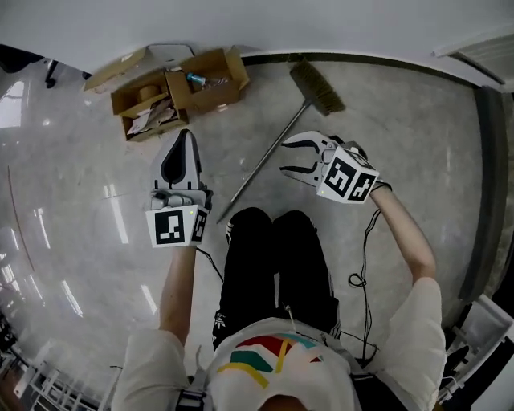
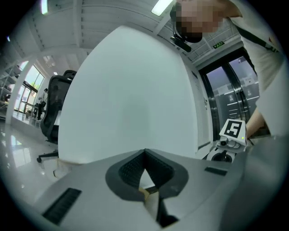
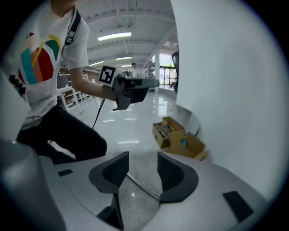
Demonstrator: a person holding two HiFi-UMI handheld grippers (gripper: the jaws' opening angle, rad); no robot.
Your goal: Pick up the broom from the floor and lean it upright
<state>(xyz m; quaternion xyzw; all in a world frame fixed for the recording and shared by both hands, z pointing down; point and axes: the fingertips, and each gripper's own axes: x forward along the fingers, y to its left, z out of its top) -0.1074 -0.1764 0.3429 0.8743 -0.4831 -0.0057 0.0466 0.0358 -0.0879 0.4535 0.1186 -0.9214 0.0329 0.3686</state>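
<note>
Large open-plan office hall.
A polished grey floor reflects ceiling strip lights. A black swivel chair stands near tall windows, glass doors sit under a green exit sign, and open cardboard boxes lie by a plain white wall.

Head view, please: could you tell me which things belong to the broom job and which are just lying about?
Job: broom lying on the floor; right hand-held gripper, open by its handle; left hand-held gripper, shut.
Lying about: open cardboard boxes.
</note>
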